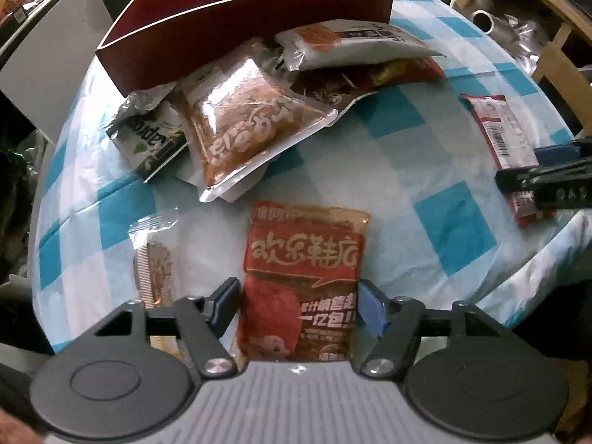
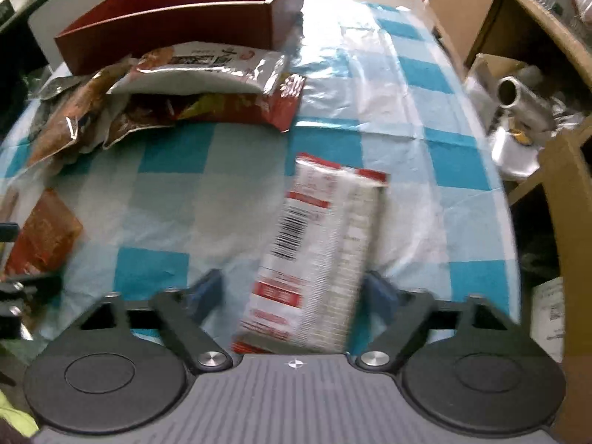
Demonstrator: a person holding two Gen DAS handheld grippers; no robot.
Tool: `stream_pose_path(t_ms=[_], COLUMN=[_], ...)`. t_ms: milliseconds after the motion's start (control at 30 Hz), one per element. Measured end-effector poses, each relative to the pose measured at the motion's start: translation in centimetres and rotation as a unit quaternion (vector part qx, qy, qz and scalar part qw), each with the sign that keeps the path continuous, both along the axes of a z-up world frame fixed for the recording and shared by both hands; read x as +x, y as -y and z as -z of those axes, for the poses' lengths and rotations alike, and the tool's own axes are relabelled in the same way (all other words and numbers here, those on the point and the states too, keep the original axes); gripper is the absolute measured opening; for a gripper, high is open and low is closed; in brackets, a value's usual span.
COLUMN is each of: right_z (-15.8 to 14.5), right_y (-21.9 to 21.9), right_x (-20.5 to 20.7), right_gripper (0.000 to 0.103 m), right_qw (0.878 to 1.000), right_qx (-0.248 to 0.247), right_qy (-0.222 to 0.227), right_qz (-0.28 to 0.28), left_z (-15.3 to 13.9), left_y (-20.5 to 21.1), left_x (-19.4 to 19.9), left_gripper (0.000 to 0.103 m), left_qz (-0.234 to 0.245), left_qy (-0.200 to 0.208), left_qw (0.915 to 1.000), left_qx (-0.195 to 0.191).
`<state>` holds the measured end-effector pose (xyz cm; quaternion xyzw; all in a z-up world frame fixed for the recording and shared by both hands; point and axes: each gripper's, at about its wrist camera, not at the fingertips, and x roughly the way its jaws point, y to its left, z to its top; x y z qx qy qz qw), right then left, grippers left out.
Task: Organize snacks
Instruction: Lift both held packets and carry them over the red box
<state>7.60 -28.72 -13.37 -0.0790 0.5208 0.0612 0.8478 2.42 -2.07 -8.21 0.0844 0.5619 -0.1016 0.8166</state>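
Our left gripper (image 1: pixel 299 305) jaws clamp the red snack packet (image 1: pixel 303 259) flat on the checked worktop (image 1: pixel 425 155); our right gripper (image 2: pixel 292 290) jaws straddle the white barcode packet (image 2: pixel 322 244), contact unclear. Beyond lies bare cloth, then piled packets (image 1: pixel 255 125) against the red box (image 1: pixel 240 26).

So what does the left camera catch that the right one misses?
Only the left view shows the green packet and the clear-wrapped wafer packet. Only the right view shows the cardboard boxes beside the table. Both show the red box, the checked tablecloth, the snack pile and the white barcoded packet.
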Motion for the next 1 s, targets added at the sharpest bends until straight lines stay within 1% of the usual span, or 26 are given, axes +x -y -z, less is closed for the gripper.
stream_pose_path(t_ms=[33, 100, 167, 333, 400, 533, 700, 733, 800, 833, 867, 900, 1000], right_z=[-0.3, -0.9, -1.5, -3.6, -4.4, -4.4, -5.0, -5.4, -6.0, -6.3, -6.4, -6.2, -5.0], right_y=[0.2, 0.5, 0.3, -0.2, -0.5, -0.8, -0.2, -0.1, 0.1, 0.2, 0.2, 0.1, -0.9], right_x=[0.0, 0.0, -0.1, -0.8, -1.2, -1.3, -1.4, -1.4, -1.4, -1.3, -1.3, -1.1, -0.6], right_gripper=[0.064, 0.060, 0.059, 0.058, 0.058, 0.057, 0.056, 0.055, 0.041, 0.041, 0.041, 0.041, 0.045], right_qw=[1.000, 0.999, 0.999, 0.996, 0.995, 0.995, 0.989, 0.987, 0.982, 0.979, 0.979, 0.981, 0.989], right_qx=[0.015, 0.037, 0.044, 0.087, 0.092, 0.099, 0.144, 0.158, 0.184, 0.197, 0.197, 0.187, 0.141], right_qy=[-0.004, -0.007, 0.004, 0.021, 0.029, 0.022, 0.025, 0.031, 0.035, 0.037, 0.038, 0.037, 0.022], right_qz=[0.008, 0.019, 0.019, 0.022, 0.015, 0.012, 0.022, 0.025, 0.026, 0.028, 0.030, 0.036, 0.036], left_z=[-0.1, -0.5, -1.0, -3.5, -4.1, -4.5, -5.5, -5.9, -6.5, -6.8, -7.0, -7.1, -6.8], left_y=[-0.1, -0.3, -0.9, -0.6, -0.4, -0.3, -0.8, -0.8, -0.6, -0.4, -0.3, -0.2, -0.5], left_x=[-0.1, 0.2, 0.4, 0.1, 0.4, 0.4, 0.8, 0.8, 1.2, 1.5, 1.7, 1.8, 1.9], left_gripper=[0.061, 0.060, 0.060, 0.060, 0.060, 0.060, 0.060, 0.060, 0.060, 0.060, 0.060, 0.060, 0.060], left_qz=[-0.002, -0.004, -0.011, -0.003, -0.001, -0.001, -0.013, -0.010, -0.006, -0.003, -0.001, 0.000, -0.002], left_qy=[0.002, -0.004, -0.004, 0.026, 0.032, 0.032, 0.037, 0.041, 0.047, 0.051, 0.056, 0.059, 0.063], left_qw=[1.0000, 0.9996, 0.9987, 0.9959, 0.9950, 0.9944, 0.9922, 0.9913, 0.9902, 0.9895, 0.9893, 0.9893, 0.9900], left_qx=[-0.004, -0.027, -0.049, -0.086, -0.095, -0.101, -0.119, -0.124, -0.131, -0.135, -0.135, -0.134, -0.126])
